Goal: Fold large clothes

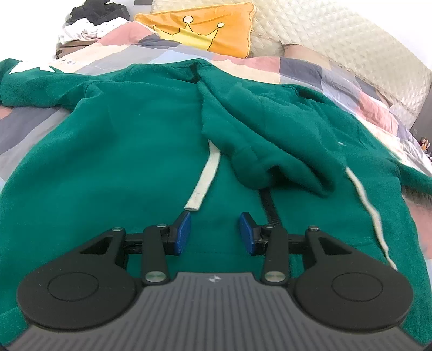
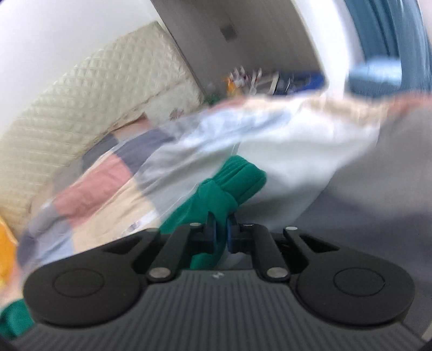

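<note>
A large green hoodie [image 1: 129, 140] lies spread on the patchwork bed cover [image 1: 35, 127], its hood [image 1: 259, 129] flopped onto the chest and two white drawstrings [image 1: 201, 181] trailing down. My left gripper [image 1: 215, 232] is open and empty, hovering just over the hoodie's front below the left drawstring's end. In the blurred right wrist view, my right gripper [image 2: 220, 229] is shut on a bunched green sleeve [image 2: 229, 189] of the hoodie, its ribbed cuff sticking out past the fingers above the bed cover [image 2: 108, 194].
An orange crown-print pillow [image 1: 205, 29] and a quilted cream headboard [image 1: 337, 37] lie at the bed's far end. A pile of dark and white clothes [image 1: 89, 21] sits at the far left. A wall and blue curtain [image 2: 386, 40] show beyond the bed.
</note>
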Tool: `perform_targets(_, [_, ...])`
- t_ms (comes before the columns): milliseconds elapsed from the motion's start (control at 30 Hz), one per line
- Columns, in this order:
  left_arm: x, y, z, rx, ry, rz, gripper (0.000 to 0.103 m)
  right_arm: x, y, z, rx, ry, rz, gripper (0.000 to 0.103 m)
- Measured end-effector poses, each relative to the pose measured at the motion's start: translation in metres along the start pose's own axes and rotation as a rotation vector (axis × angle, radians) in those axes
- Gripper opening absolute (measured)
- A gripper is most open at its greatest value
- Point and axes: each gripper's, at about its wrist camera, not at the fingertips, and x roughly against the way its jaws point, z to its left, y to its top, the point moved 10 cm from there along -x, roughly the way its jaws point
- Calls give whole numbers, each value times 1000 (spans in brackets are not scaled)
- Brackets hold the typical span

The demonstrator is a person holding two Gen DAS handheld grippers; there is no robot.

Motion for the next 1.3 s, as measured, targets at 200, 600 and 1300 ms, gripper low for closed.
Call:
perform_targets(200, [3,1,2,7,-9,6,46,-10,-12,-14,-20,-83,80,11])
perform_targets(600, [30,15,22,61,-18,-9,46,81,-18,34,151,-55,158,59])
perform_targets(1300, [141,-6,4,-101,-160,-93,46,388,-165,175,334,392,338,59])
